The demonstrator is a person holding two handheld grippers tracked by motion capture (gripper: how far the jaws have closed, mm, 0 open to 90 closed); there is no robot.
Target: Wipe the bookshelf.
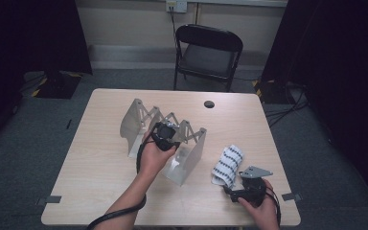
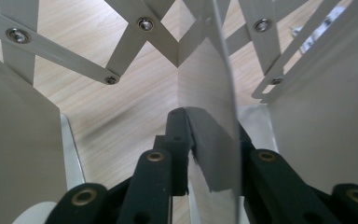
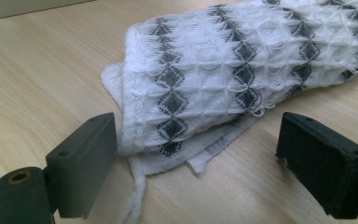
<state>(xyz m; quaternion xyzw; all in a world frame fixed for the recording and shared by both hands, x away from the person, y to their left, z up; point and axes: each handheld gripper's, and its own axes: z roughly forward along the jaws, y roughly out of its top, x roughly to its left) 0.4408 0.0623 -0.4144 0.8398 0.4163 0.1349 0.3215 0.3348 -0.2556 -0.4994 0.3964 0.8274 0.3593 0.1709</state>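
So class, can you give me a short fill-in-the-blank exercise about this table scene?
1. The left gripper has its jaws around a metal plate of the folding ____ rack.
2. The right gripper has its jaws ____.
3. The black-and-white folded cloth lies on the ____.
Missing words: file; open; table

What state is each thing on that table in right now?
Expandable metal rack: stretched open, upright, one middle divider between the left gripper's pads.
Left gripper: closed on that divider.
Patterned knit cloth: folded, lying flat on the table.
Right gripper: open, just short of the cloth.
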